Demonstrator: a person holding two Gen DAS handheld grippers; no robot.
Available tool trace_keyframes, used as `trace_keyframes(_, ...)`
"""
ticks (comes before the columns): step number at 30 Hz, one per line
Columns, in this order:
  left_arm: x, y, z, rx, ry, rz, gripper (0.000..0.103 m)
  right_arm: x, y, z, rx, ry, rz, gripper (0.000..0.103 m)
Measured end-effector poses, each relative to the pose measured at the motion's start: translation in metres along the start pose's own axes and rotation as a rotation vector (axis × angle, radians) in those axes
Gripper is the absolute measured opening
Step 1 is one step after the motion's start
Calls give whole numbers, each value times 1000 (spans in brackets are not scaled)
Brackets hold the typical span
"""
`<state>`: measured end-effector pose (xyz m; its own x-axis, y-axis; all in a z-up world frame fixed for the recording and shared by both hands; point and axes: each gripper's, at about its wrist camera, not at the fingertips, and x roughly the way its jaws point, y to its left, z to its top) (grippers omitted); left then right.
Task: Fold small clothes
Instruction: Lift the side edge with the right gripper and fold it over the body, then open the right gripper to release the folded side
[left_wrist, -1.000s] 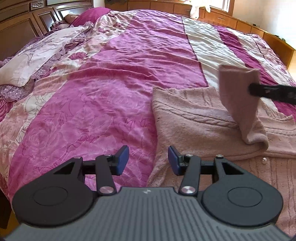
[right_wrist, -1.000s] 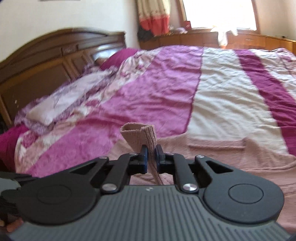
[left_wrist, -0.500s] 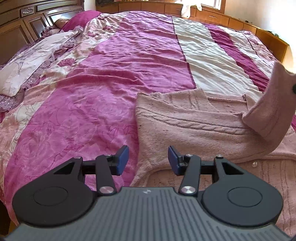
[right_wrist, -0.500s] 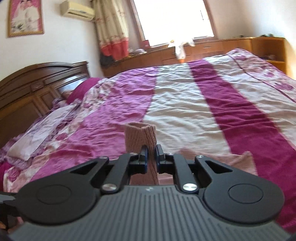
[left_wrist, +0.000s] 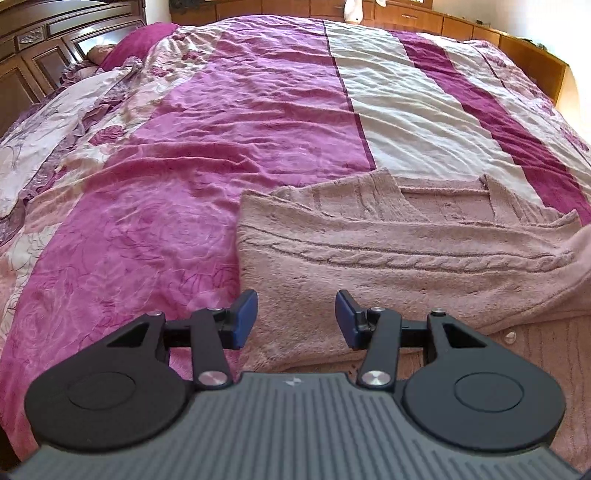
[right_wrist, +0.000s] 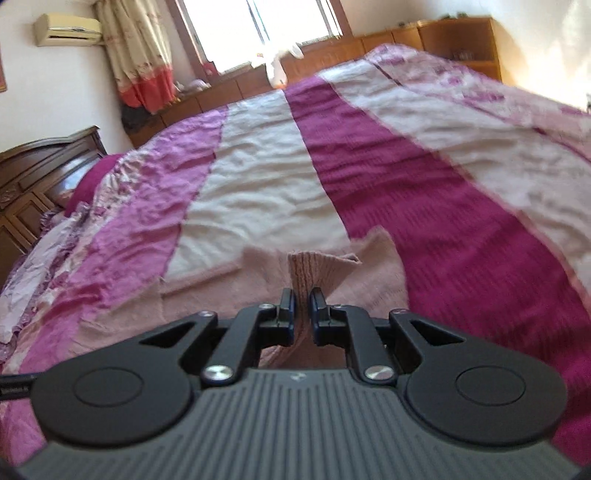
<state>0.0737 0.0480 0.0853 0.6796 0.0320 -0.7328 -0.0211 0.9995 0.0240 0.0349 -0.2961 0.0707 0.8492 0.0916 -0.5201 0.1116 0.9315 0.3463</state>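
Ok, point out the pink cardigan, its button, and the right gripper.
pink cardigan (left_wrist: 369, 291), left wrist view, on the cable-knit sleeve.
button (left_wrist: 511, 335), left wrist view, on its face.
right gripper (right_wrist: 301, 304), right wrist view, midway between fingertips, shut on the cuff.

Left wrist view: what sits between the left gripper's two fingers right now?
Only the pink knit sweater lying flat on the bedspread. The left gripper is open over the sweater's near left part and holds nothing; the left wrist view shows it.

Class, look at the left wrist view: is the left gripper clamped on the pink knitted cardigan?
No. The left gripper hangs open above the pink knitted cardigan, its blue pads wide apart with nothing between them.
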Motion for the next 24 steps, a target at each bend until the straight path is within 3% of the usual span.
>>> trace_keyframes(6,26,-3,-1,8,44,22,55,7,-23,-16,47,106,3,15)
trace_keyframes(8,32,-4,-3,11,49,25,55,2,-23,-17,37,108,8,24)
trace_keyframes(10,35,-5,-4,23,46,28,55,-6,-21,-13,22,84,23,51)
trace_keyframes(12,38,-7,-4,34,47,33,55,-13,-19,-7,1,46,42,61)
trace_keyframes(16,41,-8,-3,33,47,35,56,-5,-14,7,-50,29,59,60)
trace_keyframes(24,45,-8,-3,37,45,34,57,49,-17,4,-126,129,-25,60)
